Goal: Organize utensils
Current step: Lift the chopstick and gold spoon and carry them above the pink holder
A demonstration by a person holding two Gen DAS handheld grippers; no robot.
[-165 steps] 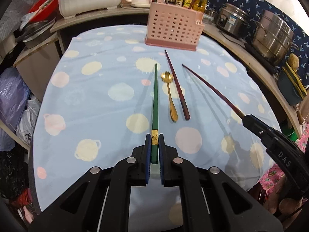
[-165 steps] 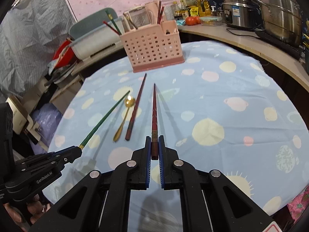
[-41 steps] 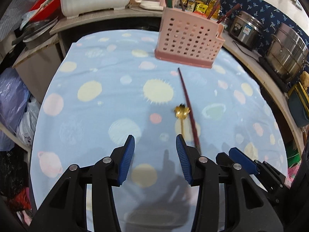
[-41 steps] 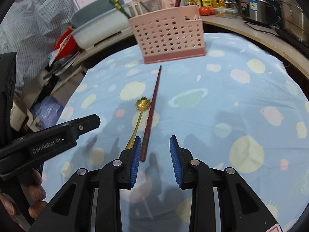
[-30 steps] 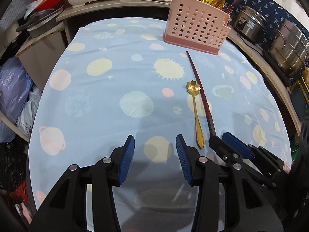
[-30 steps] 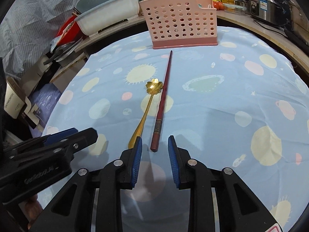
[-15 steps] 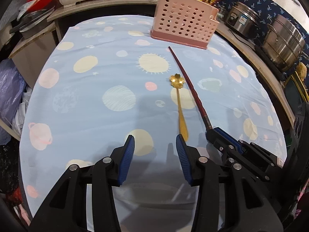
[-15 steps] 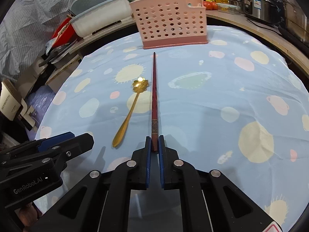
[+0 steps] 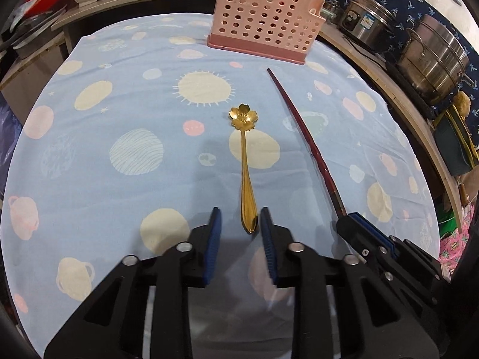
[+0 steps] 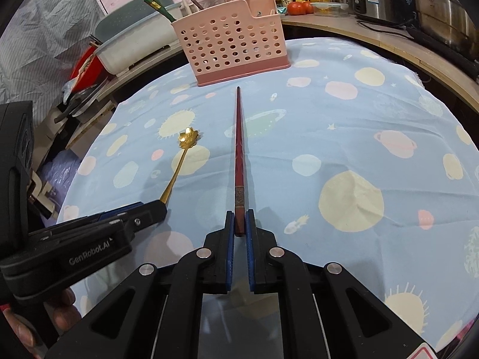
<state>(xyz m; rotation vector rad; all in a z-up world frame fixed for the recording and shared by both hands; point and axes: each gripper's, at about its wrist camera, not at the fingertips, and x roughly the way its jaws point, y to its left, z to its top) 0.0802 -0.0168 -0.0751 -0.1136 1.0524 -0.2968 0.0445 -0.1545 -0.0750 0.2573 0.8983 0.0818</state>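
A gold flower-bowl spoon (image 9: pixel 246 161) lies on the blue spotted tablecloth (image 9: pixel 119 155). My left gripper (image 9: pixel 240 227) is open, its jaws either side of the spoon's handle end. A dark red chopstick (image 10: pixel 239 149) lies to the right of the spoon, pointing at the pink perforated utensil basket (image 10: pixel 230 48). My right gripper (image 10: pixel 239 227) is shut on the chopstick's thick end. The right gripper (image 9: pixel 353 224) also shows in the left wrist view, and the left gripper (image 10: pixel 149 209) in the right wrist view. The basket (image 9: pixel 266 21) holds green and red chopsticks.
Steel pots (image 9: pixel 431 56) stand on the curved wooden counter (image 9: pixel 389 83) to the right. A white tub (image 10: pixel 134 42) and red items sit on the shelf at the back left. Tomatoes and bottles (image 10: pixel 299 0) stand behind the basket.
The right gripper has closed on the red chopstick's end. The left gripper has moved right and forward, so the spoon handle now lies between its open jaws.
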